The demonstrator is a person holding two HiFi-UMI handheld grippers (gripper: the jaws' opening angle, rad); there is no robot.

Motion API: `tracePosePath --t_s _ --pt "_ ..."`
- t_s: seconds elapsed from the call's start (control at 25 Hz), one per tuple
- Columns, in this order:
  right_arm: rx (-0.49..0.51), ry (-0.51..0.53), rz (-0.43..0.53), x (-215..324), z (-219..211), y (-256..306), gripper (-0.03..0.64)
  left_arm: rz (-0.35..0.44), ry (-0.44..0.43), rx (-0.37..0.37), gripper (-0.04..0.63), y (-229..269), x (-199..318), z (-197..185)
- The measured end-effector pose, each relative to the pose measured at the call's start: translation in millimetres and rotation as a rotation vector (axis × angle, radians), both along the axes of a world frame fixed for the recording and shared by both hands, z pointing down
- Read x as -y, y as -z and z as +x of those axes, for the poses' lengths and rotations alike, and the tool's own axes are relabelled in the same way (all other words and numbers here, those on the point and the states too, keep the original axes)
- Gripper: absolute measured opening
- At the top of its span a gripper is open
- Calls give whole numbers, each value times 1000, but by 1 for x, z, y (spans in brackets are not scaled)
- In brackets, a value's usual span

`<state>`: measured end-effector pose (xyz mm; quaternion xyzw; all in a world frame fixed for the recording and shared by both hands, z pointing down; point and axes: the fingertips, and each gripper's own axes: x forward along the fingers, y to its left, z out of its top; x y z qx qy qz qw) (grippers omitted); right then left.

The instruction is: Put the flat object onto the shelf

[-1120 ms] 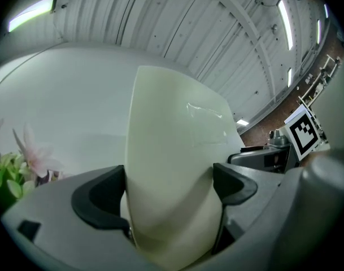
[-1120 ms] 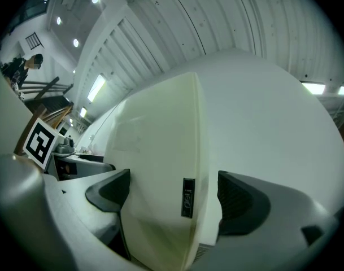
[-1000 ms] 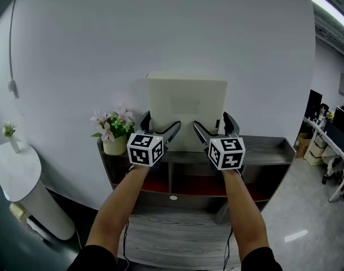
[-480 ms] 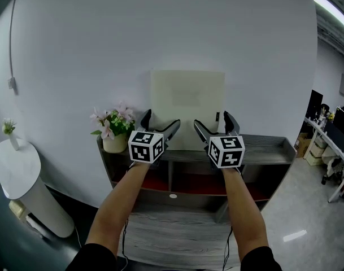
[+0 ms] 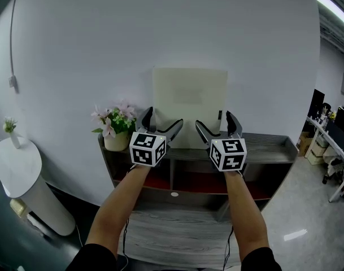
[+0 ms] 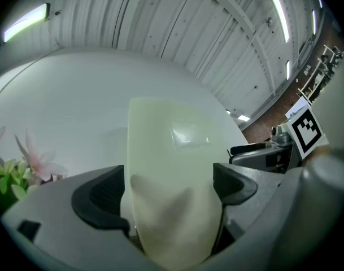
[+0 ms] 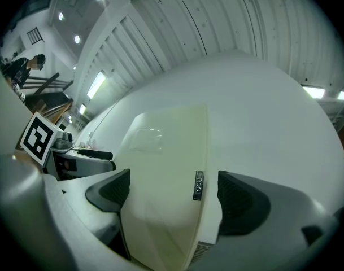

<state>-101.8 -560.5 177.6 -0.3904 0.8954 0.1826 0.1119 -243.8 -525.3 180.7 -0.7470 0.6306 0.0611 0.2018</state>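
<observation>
Flat object (image 5: 190, 106) had tipped back flush against the wall on the shelf (image 5: 268, 151), left gripper (image 5: 164, 121) and right gripper (image 5: 214, 122) spread wide and empty, so placement looked complete.

A pot of pink flowers (image 5: 114, 131) stands at the shelf's (image 5: 263, 144) left end; well apart to its left, a small vase (image 5: 12, 142) tops a white round pedestal (image 5: 18, 176).

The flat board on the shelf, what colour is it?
The flat board is plain pale cream; the head view shows it best.
</observation>
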Motion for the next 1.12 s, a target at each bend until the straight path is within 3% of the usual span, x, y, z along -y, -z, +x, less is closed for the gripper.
tracePosePath --t_s 0.32,0.52,0.68,0.76,0.92,1.12 --pt "-11 10 106 -49 20 -12 469 123 -32 -6 469 -7 -63 21" --pt "33 30 181 -110 29 -36 433 192 -18 -52 200 -29 -107 21" --pt "83 19 162 -135 43 -62 120 134 -10 -122 46 -68 -121 12" --pt "66 36 107 -137 44 -84 45 89 -7 -142 12 -90 -123 10" --pt "-47 40 -25 -124 41 -144 26 -20 6 -170 8 -137 -124 8" --pt "-4 50 -156 -130 56 -174 26 -126 -9 -223 7 -180 -129 10"
